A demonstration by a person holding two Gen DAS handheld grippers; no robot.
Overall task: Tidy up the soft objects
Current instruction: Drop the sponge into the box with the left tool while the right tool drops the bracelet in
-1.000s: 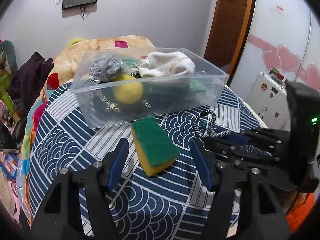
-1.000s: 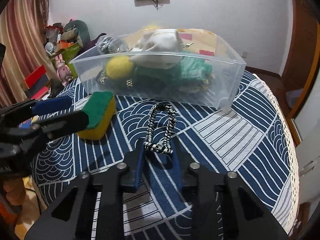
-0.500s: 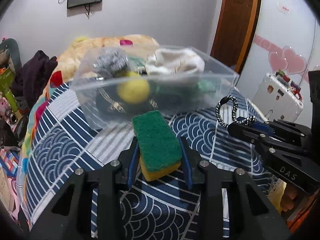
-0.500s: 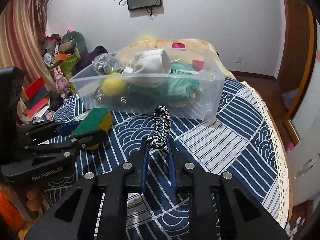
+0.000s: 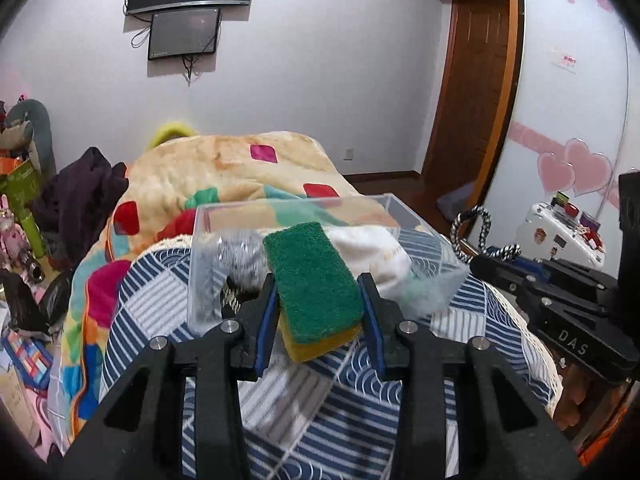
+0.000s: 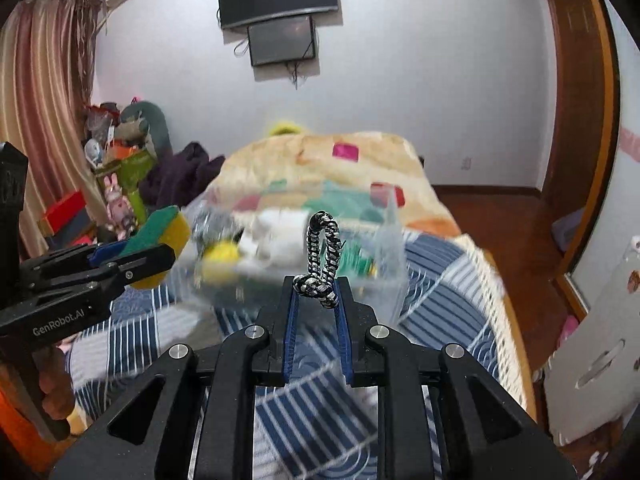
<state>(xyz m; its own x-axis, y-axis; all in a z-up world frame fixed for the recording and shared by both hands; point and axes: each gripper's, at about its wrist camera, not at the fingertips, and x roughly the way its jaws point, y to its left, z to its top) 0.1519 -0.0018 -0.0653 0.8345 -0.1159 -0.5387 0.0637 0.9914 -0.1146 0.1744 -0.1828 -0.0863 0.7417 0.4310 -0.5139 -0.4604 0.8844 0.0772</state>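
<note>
My left gripper (image 5: 318,300) is shut on a green and yellow sponge (image 5: 316,284) and holds it in the air in front of the clear plastic box (image 5: 208,264). The sponge also shows in the right wrist view (image 6: 166,236), with the left gripper (image 6: 132,258) at the left. My right gripper (image 6: 316,292) is shut on a black and white braided rope loop (image 6: 322,256), held above the table before the box (image 6: 392,256). In the left wrist view the rope loop (image 5: 472,236) stands up at the right. The box holds a white cloth (image 5: 376,256), a silver scrubber (image 5: 240,256) and a yellow ball (image 6: 222,254).
The round table (image 5: 480,320) has a blue patterned cloth. A bed with a patchwork blanket (image 5: 224,176) lies behind the box. Clutter and toys (image 6: 116,184) stand at the left. A white case (image 5: 560,236) is at the right.
Both grippers have risen off the table, the left one lifting the sponge it closed on, the right one lifting the rope loop. The box now sits lower in both views.
</note>
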